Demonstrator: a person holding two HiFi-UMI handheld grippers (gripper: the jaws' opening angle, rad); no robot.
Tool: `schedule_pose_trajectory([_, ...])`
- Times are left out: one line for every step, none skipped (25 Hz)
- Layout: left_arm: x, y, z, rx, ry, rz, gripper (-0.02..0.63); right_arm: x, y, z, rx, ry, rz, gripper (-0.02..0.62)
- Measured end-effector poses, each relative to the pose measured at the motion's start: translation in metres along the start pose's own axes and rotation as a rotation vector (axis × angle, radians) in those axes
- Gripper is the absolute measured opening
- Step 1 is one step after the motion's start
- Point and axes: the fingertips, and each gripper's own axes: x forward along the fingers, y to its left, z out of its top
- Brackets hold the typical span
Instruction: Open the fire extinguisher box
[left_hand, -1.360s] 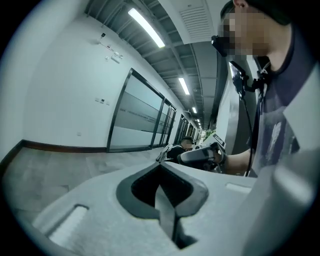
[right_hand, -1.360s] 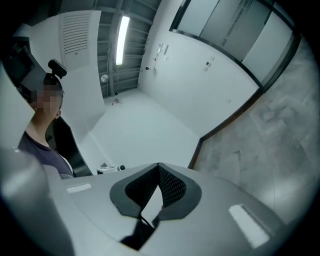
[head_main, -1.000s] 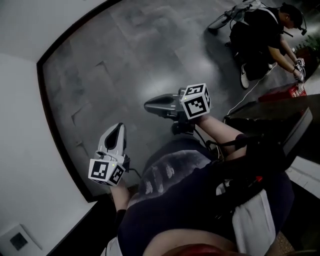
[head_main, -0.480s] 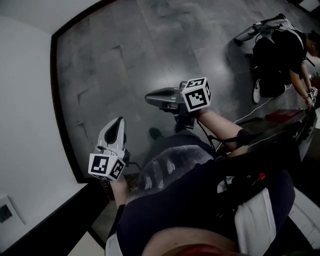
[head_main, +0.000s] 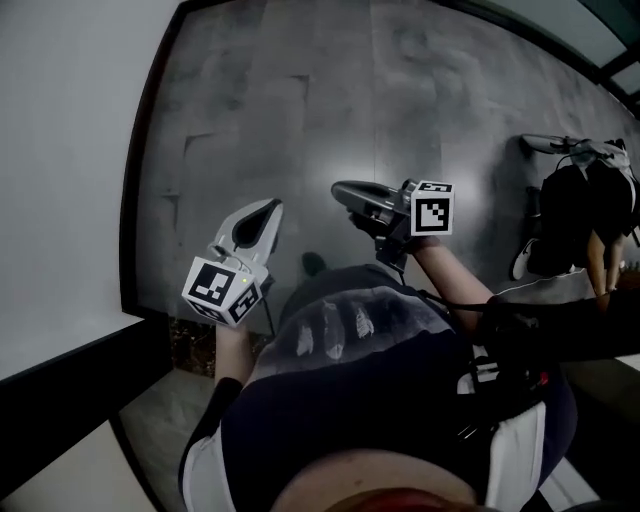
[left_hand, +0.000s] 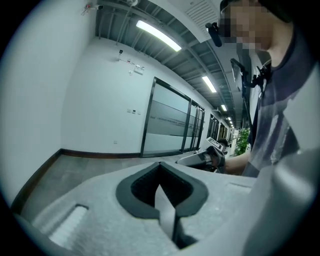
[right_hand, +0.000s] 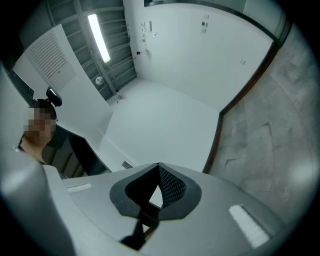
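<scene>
A corridor of grey tiled floor (head_main: 300, 110) runs along a white wall (head_main: 70, 150) with dark skirting (head_main: 138, 200), and glass partitions (left_hand: 170, 122) stand at the far end. The left gripper (head_main: 268, 208) and the right gripper (head_main: 342, 188) hang close in front of the body, over bare floor. The fingers (left_hand: 100, 205) of each are clenched tip to tip with nothing between them. The fire extinguisher box is in none of the views, so its place and whether its door is shut cannot be told. The likely trouble is approaching blind. A swing toward the right could catch the second person (head_main: 585, 215) crouched there. Clenched fingers reaching a latch would only knock against it and could not take hold.
</scene>
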Motion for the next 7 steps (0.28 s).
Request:
schedule_pose_trajectory([0.001, 0.001, -0.003, -0.002, -0.003, 0.016, -0.002, 0.003, -0.002, -0.002, 0.003, 0.013, 0.018, 0.002])
schedule_pose_trajectory([0.002, 0.002, -0.007, -0.007, -0.004, 0.027, -0.002, 0.005, -0.003, -0.004, 0.012, 0.022, 0.037, 0.002])
schedule_pose_trajectory([0.004, 0.004, -0.015, -0.011, -0.002, 0.033, -0.002, 0.007, -0.006, -0.009, 0.029, 0.027, 0.058, 0.002])
schedule_pose_trajectory([0.007, 0.007, -0.025, -0.014, 0.000, 0.035, -0.002, 0.009, -0.011, -0.016, 0.054, 0.030, 0.082, 0.002])
schedule_pose_trajectory([0.010, 0.010, -0.036, -0.016, 0.003, 0.034, 0.000, 0.011, -0.018, -0.025, 0.080, 0.031, 0.104, 0.002])
schedule_pose_trajectory([0.015, 0.013, -0.049, -0.017, 0.005, 0.030, -0.002, 0.012, -0.025, -0.034, 0.104, 0.030, 0.121, 0.002])
schedule_pose_trajectory([0.019, 0.017, -0.061, -0.017, 0.008, 0.026, -0.002, 0.013, -0.034, -0.043, 0.126, 0.030, 0.135, 0.002])
